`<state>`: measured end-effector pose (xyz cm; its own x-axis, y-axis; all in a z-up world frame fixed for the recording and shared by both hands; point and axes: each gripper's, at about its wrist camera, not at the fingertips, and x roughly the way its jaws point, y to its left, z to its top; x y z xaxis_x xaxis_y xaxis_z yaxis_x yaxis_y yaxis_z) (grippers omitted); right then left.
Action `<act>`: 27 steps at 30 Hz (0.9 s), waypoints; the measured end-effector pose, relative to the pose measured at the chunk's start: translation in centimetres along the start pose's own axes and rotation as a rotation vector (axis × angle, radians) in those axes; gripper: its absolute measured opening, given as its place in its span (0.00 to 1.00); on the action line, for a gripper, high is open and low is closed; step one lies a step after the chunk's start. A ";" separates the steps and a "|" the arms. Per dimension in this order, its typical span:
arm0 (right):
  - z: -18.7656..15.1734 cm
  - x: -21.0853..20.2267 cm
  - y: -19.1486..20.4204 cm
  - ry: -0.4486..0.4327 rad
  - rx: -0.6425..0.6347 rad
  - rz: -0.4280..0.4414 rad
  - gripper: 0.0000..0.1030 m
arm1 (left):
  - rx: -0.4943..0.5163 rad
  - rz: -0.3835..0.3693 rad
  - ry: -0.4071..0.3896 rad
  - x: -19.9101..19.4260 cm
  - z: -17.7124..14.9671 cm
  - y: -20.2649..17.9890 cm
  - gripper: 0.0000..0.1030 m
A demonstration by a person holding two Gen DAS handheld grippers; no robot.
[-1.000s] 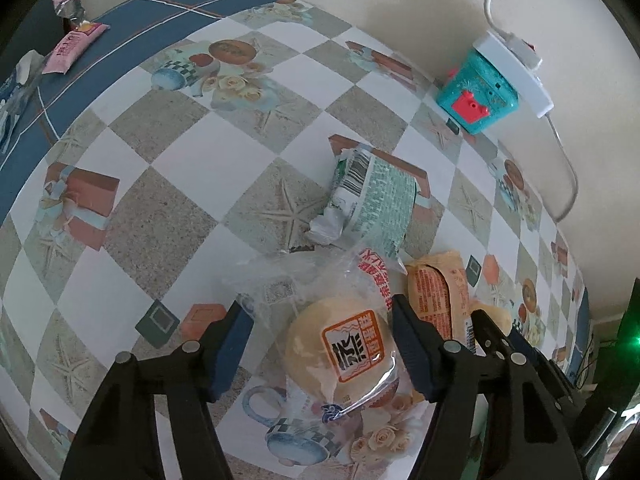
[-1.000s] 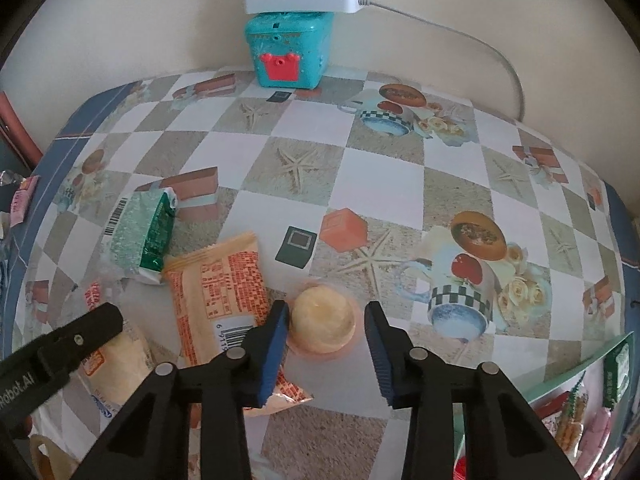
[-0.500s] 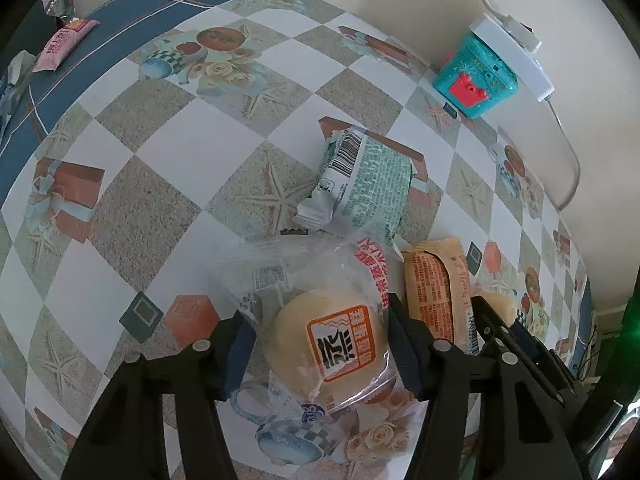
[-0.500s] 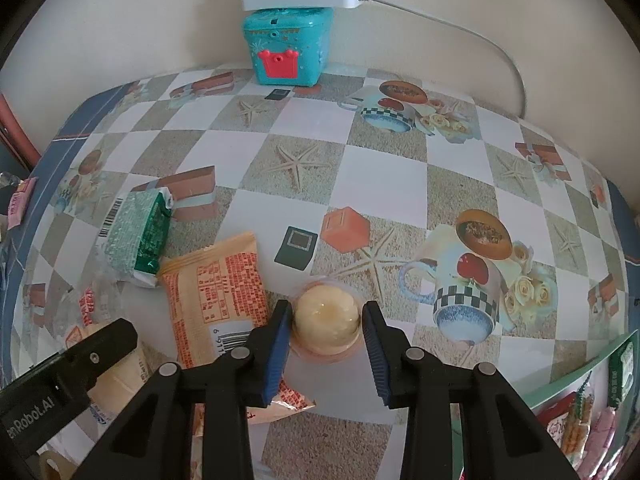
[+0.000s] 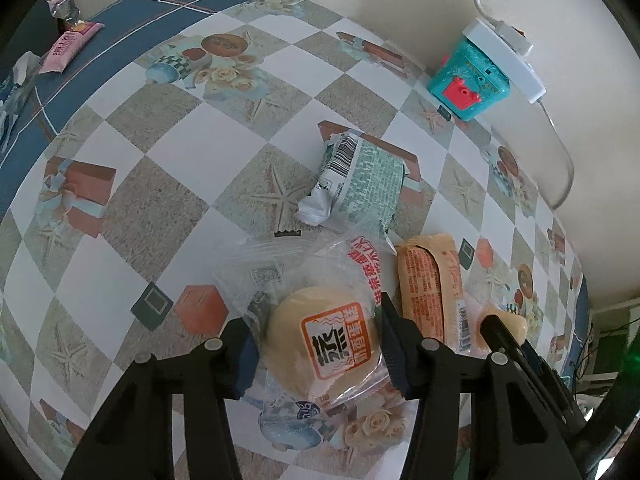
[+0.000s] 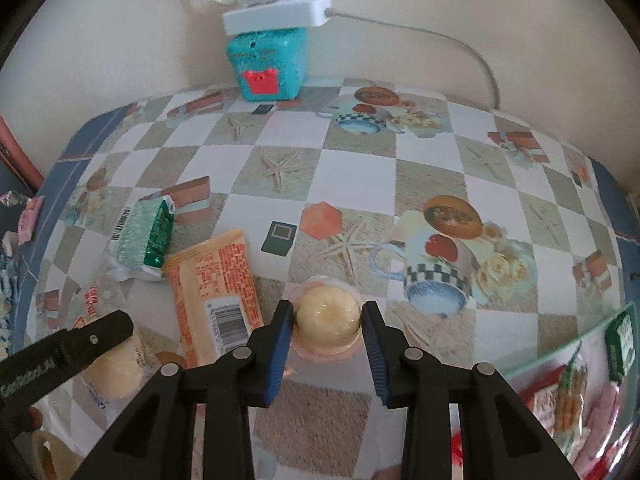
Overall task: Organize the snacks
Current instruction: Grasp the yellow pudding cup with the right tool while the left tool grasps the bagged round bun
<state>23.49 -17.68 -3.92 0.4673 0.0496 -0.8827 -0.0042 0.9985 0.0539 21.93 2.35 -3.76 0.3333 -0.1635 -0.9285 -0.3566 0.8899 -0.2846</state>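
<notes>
Left gripper (image 5: 316, 344) is straddling a clear-wrapped pale bun (image 5: 324, 334) with an orange label, lying on the checkered tablecloth (image 5: 152, 216); jaws are spread, pads just beside the wrapper. Right gripper (image 6: 326, 322) is bracketing a domed cream pudding cup (image 6: 326, 316), fingers touching or nearly so. An orange packet (image 6: 216, 276) is lying between the two snacks.

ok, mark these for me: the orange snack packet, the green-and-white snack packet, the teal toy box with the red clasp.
orange snack packet (image 6: 212, 276), right wrist view, middle of its printed face.
green-and-white snack packet (image 5: 366, 180), left wrist view, centre of its text panel.
teal toy box with the red clasp (image 6: 268, 62), right wrist view, front wall above the clasp.
</notes>
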 end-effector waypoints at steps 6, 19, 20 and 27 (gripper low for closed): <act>-1.8 -2.4 -0.5 -0.030 0.032 0.019 0.36 | 0.005 0.008 0.001 -1.0 -0.8 0.0 0.53; -6.2 -7.7 -1.5 -0.097 0.161 0.061 0.36 | 0.033 0.034 -0.061 -4.7 -2.6 0.1 0.53; -6.4 -8.0 -1.6 -0.098 0.170 0.067 0.36 | 0.034 0.037 -0.068 -4.9 -2.6 0.0 0.53; -8.1 -10.0 -2.5 -0.119 0.237 0.086 0.36 | 0.061 0.033 -0.102 -6.7 -3.4 -0.4 0.53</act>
<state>11.63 -20.46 1.02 0.5751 0.1165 -0.8097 0.1525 0.9572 0.2461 16.90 1.62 1.77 0.4107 -0.0919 -0.9071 -0.3166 0.9186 -0.2364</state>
